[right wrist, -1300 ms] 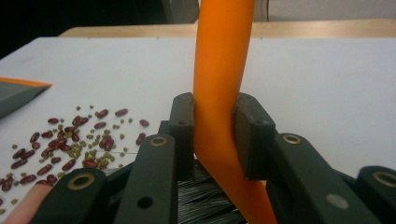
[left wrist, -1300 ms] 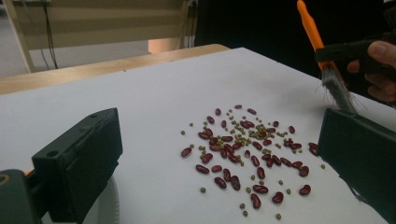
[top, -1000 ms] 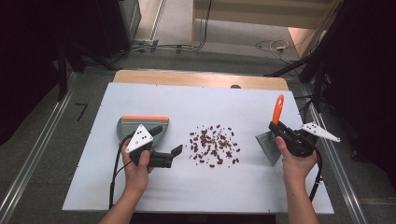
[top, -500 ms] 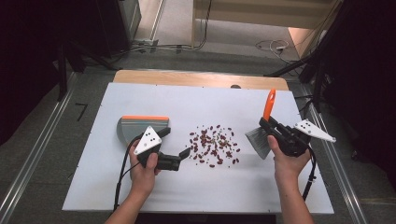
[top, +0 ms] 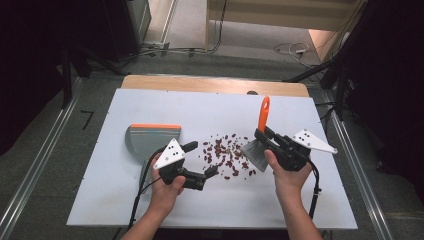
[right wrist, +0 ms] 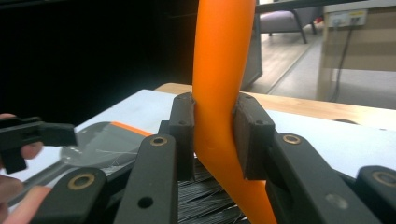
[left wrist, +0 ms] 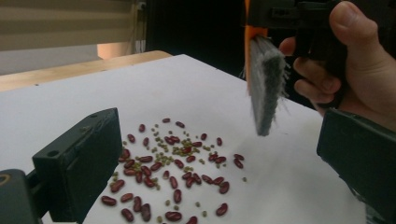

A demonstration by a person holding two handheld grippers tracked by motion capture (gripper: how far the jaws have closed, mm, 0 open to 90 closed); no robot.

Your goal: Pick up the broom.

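High view: you have the spilled beans in a loose patch mid-table, between your two hands, with the dustpan lying apart to their left on the white table.
Right gripper: clamped on the orange handle of the brush; in the right gripper view both pads press the handle squarely.
Brush position: bristles hang just beside the right edge of the beans, lifted off the table in the left gripper view.
Left gripper: jaws parted and empty, pointing at the patch's near left edge; the dustpan lies behind it, not in hand.
Advice: take up the dustpan and set its lip flat on the table at the left edge before you sweep.
Stroke: lower the bristles fully, then draw short, low strokes leftward.
Risk: the small green grains will likely scatter under a fast stroke.
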